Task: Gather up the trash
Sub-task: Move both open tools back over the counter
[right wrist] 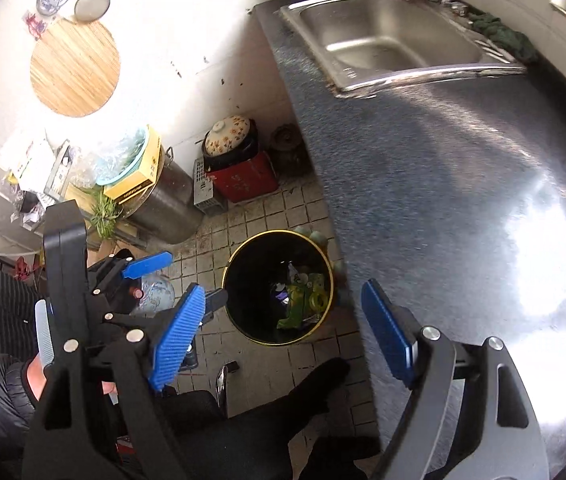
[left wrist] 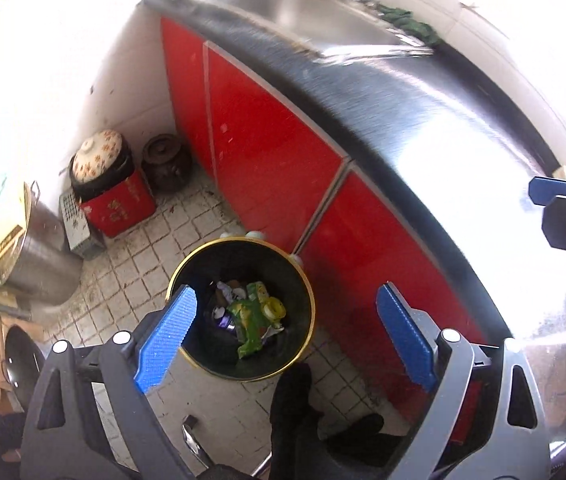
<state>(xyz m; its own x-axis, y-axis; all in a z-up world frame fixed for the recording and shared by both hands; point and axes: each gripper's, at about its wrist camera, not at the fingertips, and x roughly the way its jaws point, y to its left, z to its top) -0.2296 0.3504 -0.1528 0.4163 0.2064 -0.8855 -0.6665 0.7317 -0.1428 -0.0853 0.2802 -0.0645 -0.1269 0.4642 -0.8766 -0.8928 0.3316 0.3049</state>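
Both claws stood wide and held nothing between their blue pads. Left claw (left wrist: 285, 334) hung over the floor, and the round black trash bin (left wrist: 307, 292) with a gold rim showed between its fingers. Right claw (right wrist: 283, 334) was above the same bin (right wrist: 239, 280); the left claw (right wrist: 175, 278) also appeared at its left side.

Inside the bin lay the trash (left wrist: 253, 316): a green and yellow wrapper and some crumpled paper. Print was on the wrapper, but it was too small to read.

That bin stood on the tiled floor (left wrist: 143, 264), just beside the red cabinet doors (left wrist: 267, 152) under the grey desk (right wrist: 423, 184) with a steel sink (right wrist: 387, 36).

In the corner, a red box (right wrist: 247, 182) carried pale characters that I could not read, and a flowered pot lid (right wrist: 228, 135) rested above it. A yellow carton (right wrist: 139, 184) near a steel pot (right wrist: 171, 208) had dark lettering, also unreadable.
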